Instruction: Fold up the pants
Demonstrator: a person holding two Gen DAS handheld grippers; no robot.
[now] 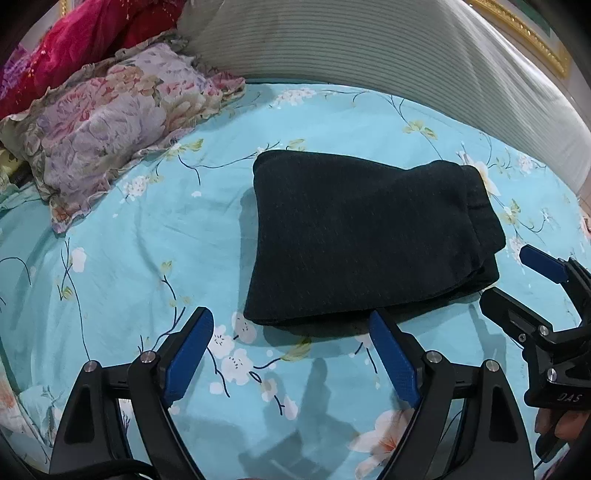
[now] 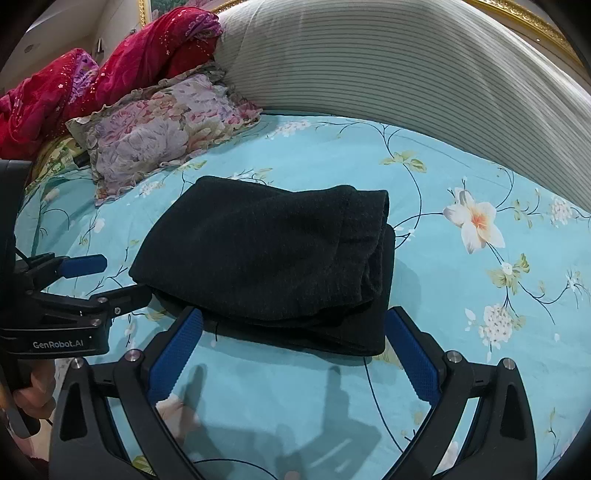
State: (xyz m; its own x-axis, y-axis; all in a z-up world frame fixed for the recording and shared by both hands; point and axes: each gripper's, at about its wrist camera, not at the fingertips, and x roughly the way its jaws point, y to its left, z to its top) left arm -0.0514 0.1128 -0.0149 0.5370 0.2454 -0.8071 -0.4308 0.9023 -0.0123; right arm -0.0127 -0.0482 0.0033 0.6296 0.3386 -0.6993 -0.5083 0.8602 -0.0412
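The black pants (image 1: pixel 354 240) lie folded in a thick rectangular stack on the light blue floral bedsheet (image 1: pixel 147 266); they also show in the right wrist view (image 2: pixel 266 258). My left gripper (image 1: pixel 291 325) is open and empty, just short of the stack's near edge. My right gripper (image 2: pixel 295 321) is open and empty, its fingertips on either side of the stack's near edge. The right gripper also shows at the right in the left wrist view (image 1: pixel 506 273), and the left gripper at the left in the right wrist view (image 2: pixel 122 277), both open.
A floral ruffled pillow (image 1: pixel 110 125) lies at the back left, with red cloth (image 1: pixel 74 44) behind it. A large grey striped bolster (image 1: pixel 369 44) runs along the back. A gold picture frame (image 1: pixel 524 33) hangs on the wall.
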